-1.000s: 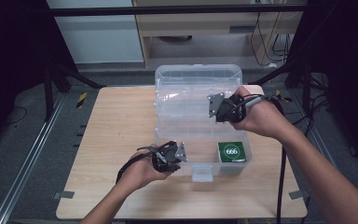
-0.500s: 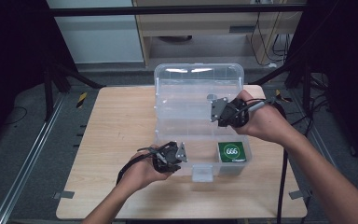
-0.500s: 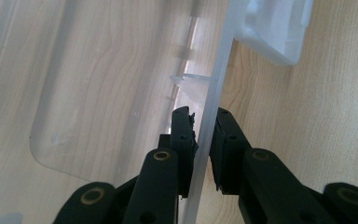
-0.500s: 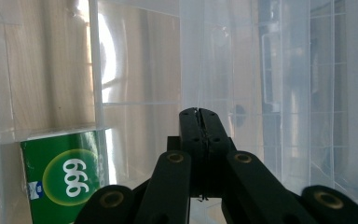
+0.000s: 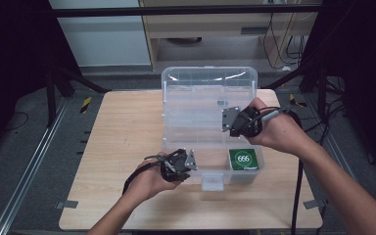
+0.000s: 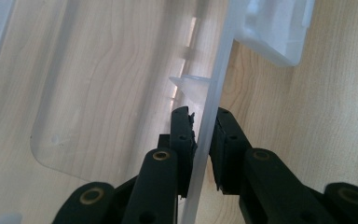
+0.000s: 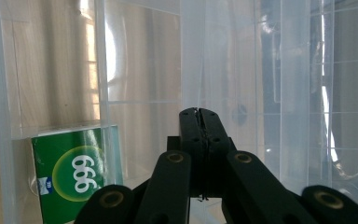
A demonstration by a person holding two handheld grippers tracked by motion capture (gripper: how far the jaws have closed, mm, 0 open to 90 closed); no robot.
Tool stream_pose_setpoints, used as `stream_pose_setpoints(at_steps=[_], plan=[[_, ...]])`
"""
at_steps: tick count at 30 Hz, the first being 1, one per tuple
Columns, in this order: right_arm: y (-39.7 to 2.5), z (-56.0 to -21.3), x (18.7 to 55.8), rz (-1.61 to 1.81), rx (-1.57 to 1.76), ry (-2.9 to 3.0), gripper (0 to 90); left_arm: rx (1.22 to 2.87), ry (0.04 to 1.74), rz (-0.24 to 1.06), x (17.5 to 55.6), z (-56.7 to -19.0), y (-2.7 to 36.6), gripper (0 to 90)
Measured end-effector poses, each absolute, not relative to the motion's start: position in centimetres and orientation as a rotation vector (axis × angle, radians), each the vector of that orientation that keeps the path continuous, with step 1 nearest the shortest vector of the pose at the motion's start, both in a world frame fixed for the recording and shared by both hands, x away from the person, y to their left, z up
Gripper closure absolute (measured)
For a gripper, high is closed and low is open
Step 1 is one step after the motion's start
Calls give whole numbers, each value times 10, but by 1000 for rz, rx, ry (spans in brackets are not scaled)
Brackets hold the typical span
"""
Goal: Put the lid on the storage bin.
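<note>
Inside one clear box [image 5: 196,105], held by two grippers, lies one green pack [image 5: 244,159].

One box, one pack, two grippers, one table.

One clear plastic organiser box [image 5: 196,112] stands open on the one wooden table [image 5: 122,122], with one raised lid at its far side and one latch tab [image 5: 211,182] at its near edge. One green pack marked 666 [image 5: 244,159] lies in the box's near right compartment. Two grippers work at the box: the left gripper [image 5: 188,164] at its near wall, the right gripper [image 5: 227,120] over its right half. Two hands, one per gripper.
</note>
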State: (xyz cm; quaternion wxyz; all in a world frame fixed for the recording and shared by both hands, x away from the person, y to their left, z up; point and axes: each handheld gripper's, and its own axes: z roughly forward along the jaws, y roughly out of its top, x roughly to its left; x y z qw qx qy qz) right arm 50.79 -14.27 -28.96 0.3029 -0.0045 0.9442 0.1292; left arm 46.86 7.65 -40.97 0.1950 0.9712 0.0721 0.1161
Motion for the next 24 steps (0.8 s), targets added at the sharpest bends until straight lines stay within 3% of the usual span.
stream_pose_setpoints(at_steps=[17, 19, 20, 23, 24], plan=[[-143, -295, 489, 324, -49, 2496, 896, 2719, 206, 348, 467, -410, 76, 790], [-143, -296, 486, 325, -56, 2496, 896, 2704, 285, 316, 463, -412, 76, 788], [-143, -297, 485, 324, -58, 2494, 895, 2717, 208, 344, 467, -411, 76, 788], [-144, -299, 481, 331, -53, 2499, 894, 2698, 308, 316, 461, -413, 76, 786], [-145, -299, 480, 332, -57, 2500, 894, 2707, 256, 330, 464, -412, 76, 786]])
